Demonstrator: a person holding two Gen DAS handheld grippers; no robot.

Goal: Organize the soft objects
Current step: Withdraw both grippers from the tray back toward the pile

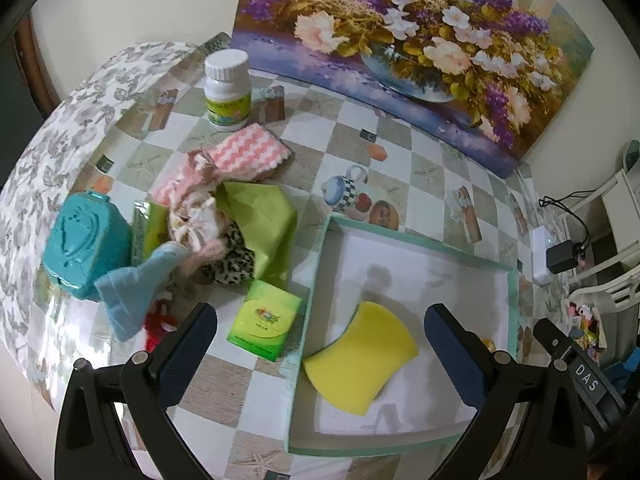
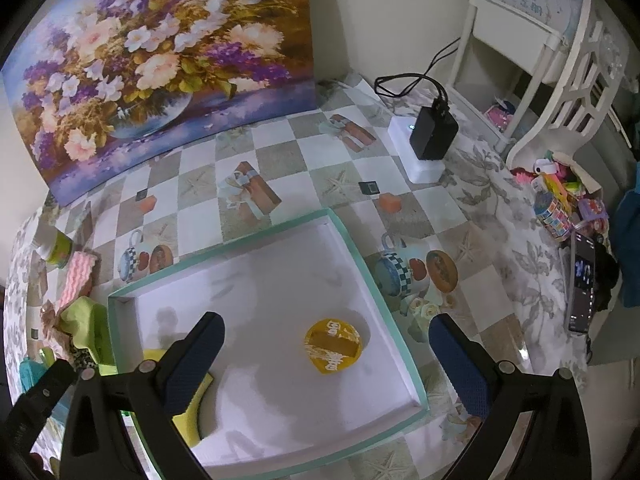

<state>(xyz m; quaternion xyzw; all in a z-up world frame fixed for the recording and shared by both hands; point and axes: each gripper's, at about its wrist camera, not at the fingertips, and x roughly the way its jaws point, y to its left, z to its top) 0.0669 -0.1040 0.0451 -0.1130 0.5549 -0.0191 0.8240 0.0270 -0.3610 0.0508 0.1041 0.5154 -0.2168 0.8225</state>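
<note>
I am holding both my left gripper [image 1: 320, 344] and right gripper [image 2: 326, 354] spread wide, empty, over the tray [image 1: 420, 242], where the yellow sponge [image 1: 360, 360] is lying.

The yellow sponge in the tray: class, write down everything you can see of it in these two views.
The yellow sponge is a flat, plain yellow pad with a curved, wavy outline and a foamy, matte look. It lies flat on the white floor of the shallow tray with mint-green walls, near the tray's left wall. Neither gripper touches it; the left gripper is open above it. In the right wrist view the right gripper's near finger hides most of it.
</note>
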